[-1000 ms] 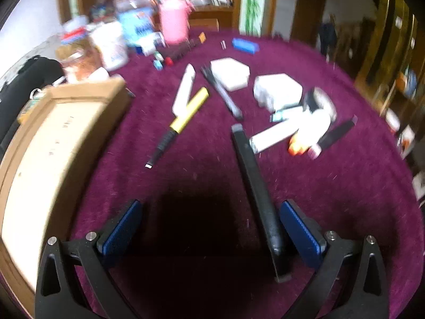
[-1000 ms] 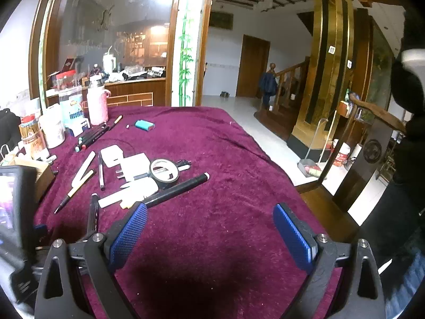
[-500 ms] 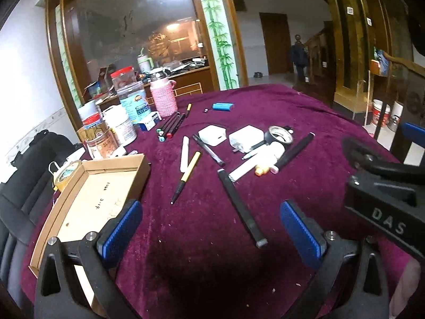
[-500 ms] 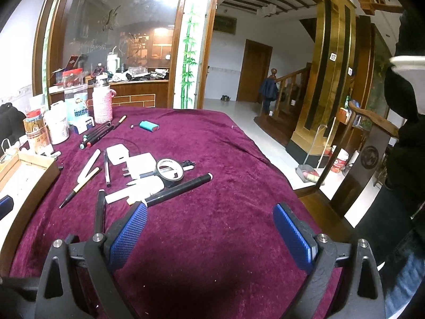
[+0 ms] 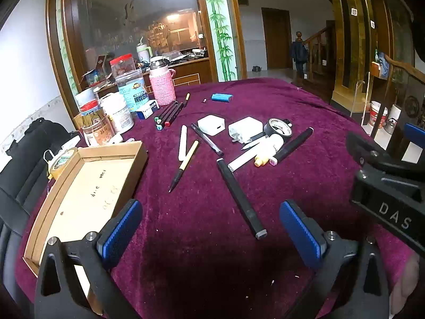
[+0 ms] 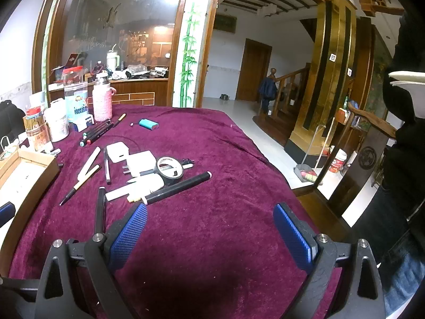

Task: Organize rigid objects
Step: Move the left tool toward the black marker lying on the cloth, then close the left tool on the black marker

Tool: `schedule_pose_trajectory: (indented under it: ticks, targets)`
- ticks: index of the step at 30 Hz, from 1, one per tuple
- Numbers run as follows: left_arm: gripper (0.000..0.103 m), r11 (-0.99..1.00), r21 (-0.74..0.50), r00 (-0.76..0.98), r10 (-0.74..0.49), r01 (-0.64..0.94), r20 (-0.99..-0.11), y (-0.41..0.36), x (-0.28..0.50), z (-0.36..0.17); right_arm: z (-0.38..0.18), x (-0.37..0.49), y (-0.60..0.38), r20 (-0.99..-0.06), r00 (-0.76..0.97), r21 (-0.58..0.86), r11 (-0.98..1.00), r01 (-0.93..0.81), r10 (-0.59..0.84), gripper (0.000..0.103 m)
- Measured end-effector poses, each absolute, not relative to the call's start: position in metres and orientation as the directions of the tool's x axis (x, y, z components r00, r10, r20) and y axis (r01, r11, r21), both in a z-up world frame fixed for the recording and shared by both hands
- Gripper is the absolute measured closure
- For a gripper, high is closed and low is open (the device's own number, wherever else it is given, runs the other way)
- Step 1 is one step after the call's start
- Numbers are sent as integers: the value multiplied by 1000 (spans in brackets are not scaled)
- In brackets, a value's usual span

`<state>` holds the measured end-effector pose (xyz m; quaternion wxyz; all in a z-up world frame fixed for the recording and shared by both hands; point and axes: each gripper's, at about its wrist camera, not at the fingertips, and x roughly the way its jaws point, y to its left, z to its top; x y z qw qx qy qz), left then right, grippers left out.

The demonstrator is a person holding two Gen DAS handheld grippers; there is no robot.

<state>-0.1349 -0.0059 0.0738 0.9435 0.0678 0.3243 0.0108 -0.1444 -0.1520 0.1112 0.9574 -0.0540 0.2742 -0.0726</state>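
My left gripper (image 5: pixel 211 226) is open and empty above the purple cloth. A long black marker (image 5: pixel 240 198) lies just ahead of it. Beyond lie a yellow-and-black pen (image 5: pixel 184 168), a white pen (image 5: pixel 182 143), a black pen (image 5: pixel 207 139), two white chargers (image 5: pixel 211 125) (image 5: pixel 245 129), a tape roll (image 5: pixel 278 127) and another black marker (image 5: pixel 292 145). An empty cardboard tray (image 5: pixel 79 186) stands at the left. My right gripper (image 6: pixel 209 232) is open and empty, nearer the table's right side, with the same items (image 6: pixel 170 170) ahead to its left.
Jars, a pink-sleeved bottle (image 5: pixel 162 85) and several markers (image 5: pixel 168 114) stand at the table's far left. A blue lighter (image 5: pixel 221 97) lies far back. The table's right edge (image 6: pixel 279 175) drops to a tiled floor. The right gripper's body (image 5: pixel 387 186) shows at the left view's right.
My left gripper has risen and tilted up from close over the long black marker; it is now farther back. The right gripper has barely moved.
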Motion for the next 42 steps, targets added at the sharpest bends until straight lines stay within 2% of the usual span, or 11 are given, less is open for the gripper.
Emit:
schedule_pose_trajectory:
  ticks: [12,24,34,37,42]
  targets:
    - [0,995,96,758,59,5,-650,6,-120,64,102,-130,-155,-562,810,-143,984,106,-169,6]
    - [0,994,12,686,84,-110,-722,64,-85,63,82,-86,-179,-688,719,-75,995,65,-99,6]
    - [0,999,-11,579,14,-40,-815,14,-56,35,71,-67,-191,-719,692,-51,998,34,-60,6]
    - [6,999,-45,534,-25,-24,-845,2,-44,24,69,-63,-198,-728,684,-40,998,37,-55,6]
    - [21,1000,-13,486,-3,-18,-874,-10,-26,8,70,-59,-210,-731,681,-23,999,46,-48,6]
